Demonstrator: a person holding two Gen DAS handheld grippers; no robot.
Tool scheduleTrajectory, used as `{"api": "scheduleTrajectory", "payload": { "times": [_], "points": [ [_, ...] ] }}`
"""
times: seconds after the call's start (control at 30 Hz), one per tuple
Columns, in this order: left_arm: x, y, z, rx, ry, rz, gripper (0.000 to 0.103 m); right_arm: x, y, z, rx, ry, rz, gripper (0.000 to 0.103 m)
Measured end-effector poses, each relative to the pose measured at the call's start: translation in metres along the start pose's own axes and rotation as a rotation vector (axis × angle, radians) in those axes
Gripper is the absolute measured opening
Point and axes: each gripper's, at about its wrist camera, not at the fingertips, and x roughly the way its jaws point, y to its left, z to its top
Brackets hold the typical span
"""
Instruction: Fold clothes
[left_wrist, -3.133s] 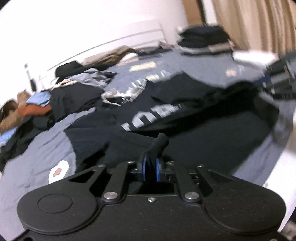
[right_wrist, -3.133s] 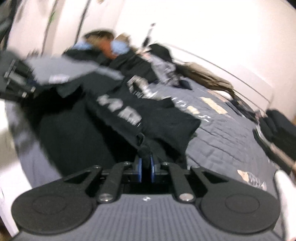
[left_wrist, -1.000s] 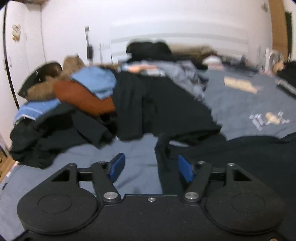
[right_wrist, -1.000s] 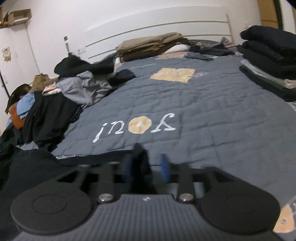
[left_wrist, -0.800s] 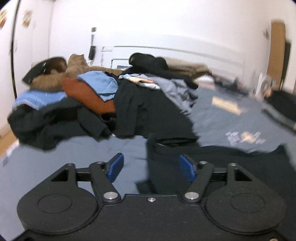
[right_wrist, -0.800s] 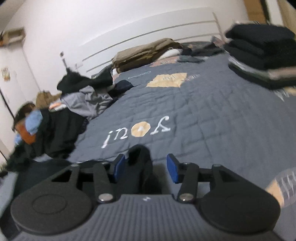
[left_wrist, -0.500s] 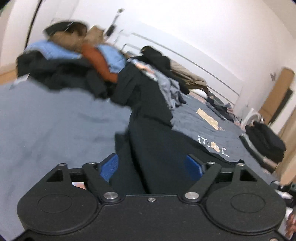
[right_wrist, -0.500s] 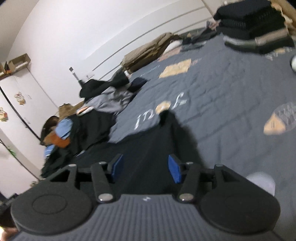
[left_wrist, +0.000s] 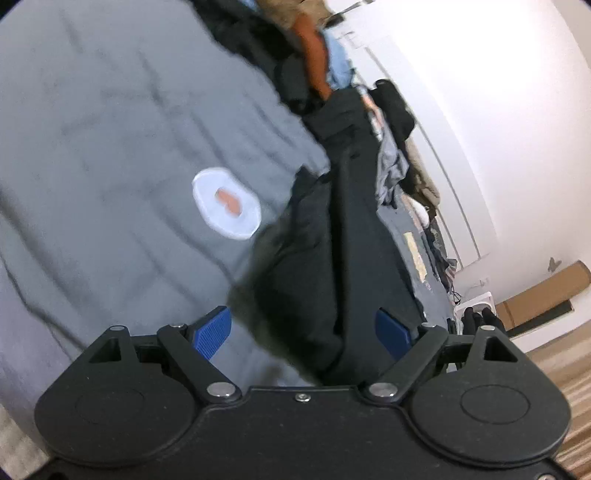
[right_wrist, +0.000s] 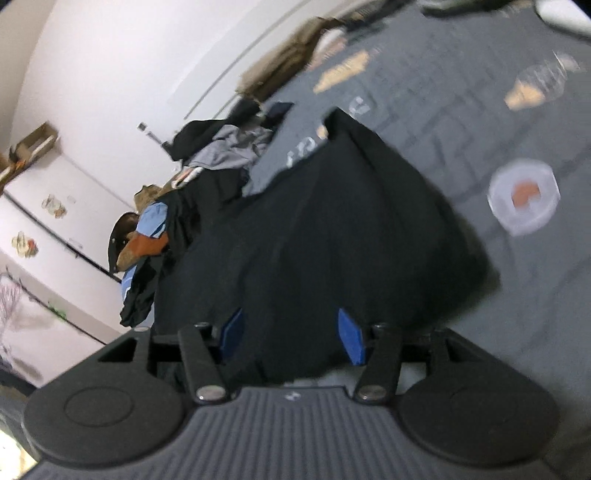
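Observation:
A black garment (left_wrist: 332, 258) lies spread on the grey quilt (left_wrist: 92, 147) of a bed. In the left wrist view my left gripper (left_wrist: 303, 330) is open, its blue pads wide apart, with the garment's near edge lying between them. In the right wrist view the same black garment (right_wrist: 332, 229) fills the middle. My right gripper (right_wrist: 291, 341) is open too, blue pads apart, just above the garment's near edge. Neither gripper holds the cloth.
A heap of unfolded clothes (right_wrist: 177, 206) in black, grey, blue and orange lies by the headboard. White round patches (left_wrist: 227, 205) (right_wrist: 522, 197) are printed on the quilt. A white wall (left_wrist: 498, 92) and wooden floor (left_wrist: 569, 369) lie beyond the bed.
Both grippers, shut on the black garment earlier, opened and let it go on the bed. Both have since tilted and drawn back toward its near edge.

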Motion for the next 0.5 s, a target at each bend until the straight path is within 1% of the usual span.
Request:
{"api": "scheduleTrajectory", "payload": {
  "times": [0.1,0.2,0.3,0.37,0.4,0.43,0.5],
  "points": [
    [0.007,0.006,-0.002,-0.044,0.002,-0.018,0.084,0.005,-0.01,-0.008,0.054,0.011,-0.007,0.056],
    [0.015,0.003,-0.002,-0.045,-0.009,-0.034,0.084,0.012,-0.015,-0.011,0.075,0.022,-0.017,0.056],
    [0.022,-0.001,-0.004,-0.029,-0.014,-0.03,0.082,0.017,-0.013,-0.014,0.076,0.014,-0.016,0.056],
    [0.024,-0.003,-0.005,-0.018,-0.009,-0.024,0.081,0.02,-0.007,-0.015,0.063,0.016,0.005,0.056],
    [0.025,-0.003,-0.005,-0.009,-0.008,-0.019,0.077,0.021,-0.004,-0.016,0.054,0.019,0.016,0.056],
    [0.025,-0.004,-0.006,0.002,-0.01,-0.013,0.066,0.022,0.001,-0.016,0.04,0.021,0.025,0.056],
    [0.025,-0.004,-0.006,0.014,-0.015,0.008,0.059,0.025,0.009,-0.018,0.017,0.023,0.044,0.056]
  ]
}}
